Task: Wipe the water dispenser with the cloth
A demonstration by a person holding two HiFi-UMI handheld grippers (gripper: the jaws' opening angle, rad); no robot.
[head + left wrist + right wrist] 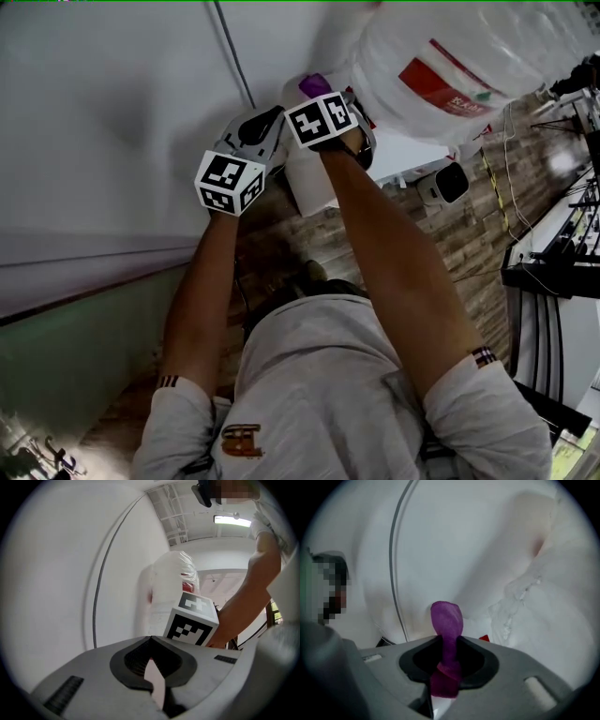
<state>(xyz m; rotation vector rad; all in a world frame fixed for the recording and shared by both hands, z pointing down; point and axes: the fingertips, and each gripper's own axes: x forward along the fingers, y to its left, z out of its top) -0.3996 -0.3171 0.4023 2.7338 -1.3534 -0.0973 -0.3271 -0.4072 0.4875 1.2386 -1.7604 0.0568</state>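
The water dispenser's white body (309,187) stands against the wall, with a big clear bottle (469,66) on top of it. A purple cloth (315,85) sticks out of my right gripper (325,96), which is shut on it and held up at the dispenser's top, beside the bottle's neck. In the right gripper view the cloth (446,618) rises from between the jaws of the right gripper (449,638), close to the plastic-wrapped bottle (553,602). My left gripper (267,127) is just left of the right one, shut, with nothing held; its jaws meet at the tip (150,638).
A thin grey cable (234,52) runs along the white wall left of the dispenser. On the wood-pattern floor a small white appliance (445,183) sits to the right. A black rack (553,272) and cables stand at the far right.
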